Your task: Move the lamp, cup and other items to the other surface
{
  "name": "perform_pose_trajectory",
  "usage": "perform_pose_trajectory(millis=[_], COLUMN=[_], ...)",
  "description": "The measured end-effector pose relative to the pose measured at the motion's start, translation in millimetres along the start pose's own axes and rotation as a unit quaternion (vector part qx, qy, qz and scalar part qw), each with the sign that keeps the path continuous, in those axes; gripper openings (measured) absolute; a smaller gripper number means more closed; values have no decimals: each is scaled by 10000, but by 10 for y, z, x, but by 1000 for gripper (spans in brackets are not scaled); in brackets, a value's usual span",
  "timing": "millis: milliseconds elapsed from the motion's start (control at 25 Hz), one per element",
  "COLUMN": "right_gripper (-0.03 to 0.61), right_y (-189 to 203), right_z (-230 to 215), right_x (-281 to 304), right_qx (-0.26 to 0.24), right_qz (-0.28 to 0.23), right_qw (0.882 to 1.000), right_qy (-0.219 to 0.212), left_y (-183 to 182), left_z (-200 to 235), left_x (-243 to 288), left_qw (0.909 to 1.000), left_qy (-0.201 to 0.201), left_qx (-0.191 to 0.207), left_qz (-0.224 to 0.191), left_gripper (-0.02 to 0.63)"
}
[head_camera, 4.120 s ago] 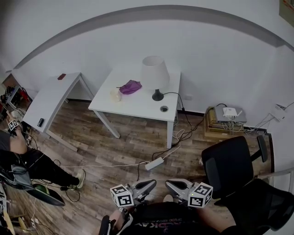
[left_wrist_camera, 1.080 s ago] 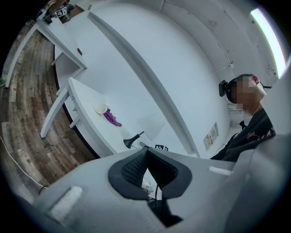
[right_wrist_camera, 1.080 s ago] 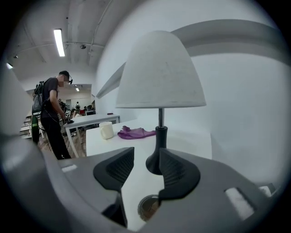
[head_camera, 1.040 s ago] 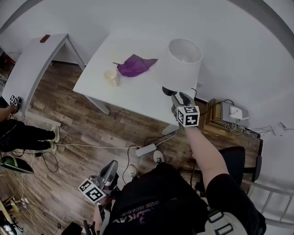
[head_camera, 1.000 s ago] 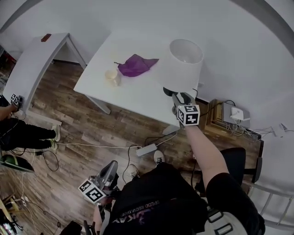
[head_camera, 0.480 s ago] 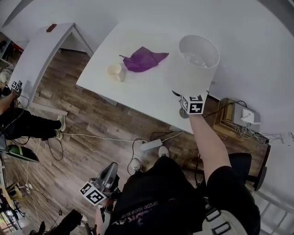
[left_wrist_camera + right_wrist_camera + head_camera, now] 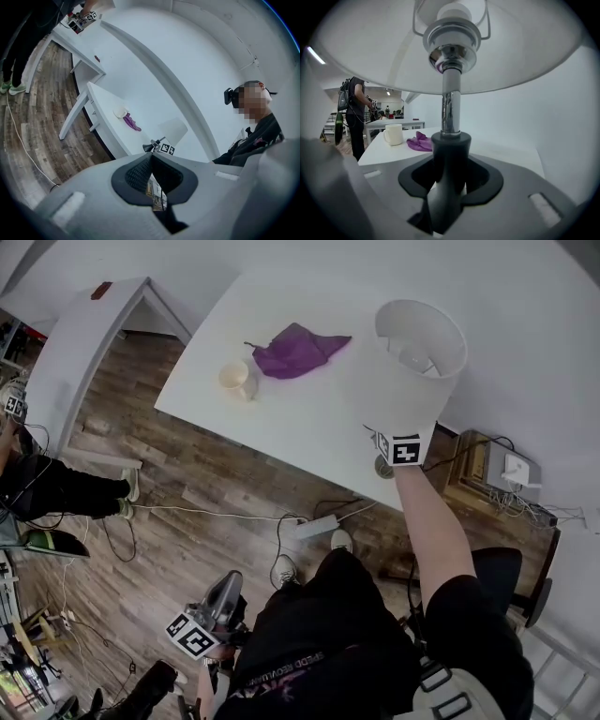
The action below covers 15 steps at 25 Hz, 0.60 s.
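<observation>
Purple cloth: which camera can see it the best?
The head view looks down on the whole purple cloth, crumpled on the white table. The right gripper view sees it low and side-on, beside the lamp. The left gripper view shows only a tiny purple streak far off.

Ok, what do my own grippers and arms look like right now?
Both the left gripper and the right gripper have pale grey shells with black pads set in a rounded recess. Each carries a white cube printed with black square markers. The sleeve is black and short.
</observation>
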State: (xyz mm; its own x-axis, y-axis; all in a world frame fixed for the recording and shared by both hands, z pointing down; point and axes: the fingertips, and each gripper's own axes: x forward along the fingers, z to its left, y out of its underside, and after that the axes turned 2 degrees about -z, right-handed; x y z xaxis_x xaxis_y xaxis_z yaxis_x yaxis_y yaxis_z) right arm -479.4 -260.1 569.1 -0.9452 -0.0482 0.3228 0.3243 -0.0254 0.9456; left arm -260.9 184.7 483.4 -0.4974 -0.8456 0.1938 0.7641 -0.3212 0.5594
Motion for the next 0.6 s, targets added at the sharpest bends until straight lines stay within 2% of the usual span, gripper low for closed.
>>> perform_pose_trajectory(millis=[320,600], right_gripper=[137,137], right_y=[48,-235], right_z=[-39,-68], right_x=[-98,-405], right_qx=[170,402], right_qz=[34,-303], right_qw=[9989,9965], right_qy=[426,667], left_y=[-160,-329], left_z=[10,43], left_x=[-43,-103], left_qw=[9998,9993], left_qy=[120,330], left_qx=[147,178], left_qz=[10,-51], left_gripper=[-8,-8])
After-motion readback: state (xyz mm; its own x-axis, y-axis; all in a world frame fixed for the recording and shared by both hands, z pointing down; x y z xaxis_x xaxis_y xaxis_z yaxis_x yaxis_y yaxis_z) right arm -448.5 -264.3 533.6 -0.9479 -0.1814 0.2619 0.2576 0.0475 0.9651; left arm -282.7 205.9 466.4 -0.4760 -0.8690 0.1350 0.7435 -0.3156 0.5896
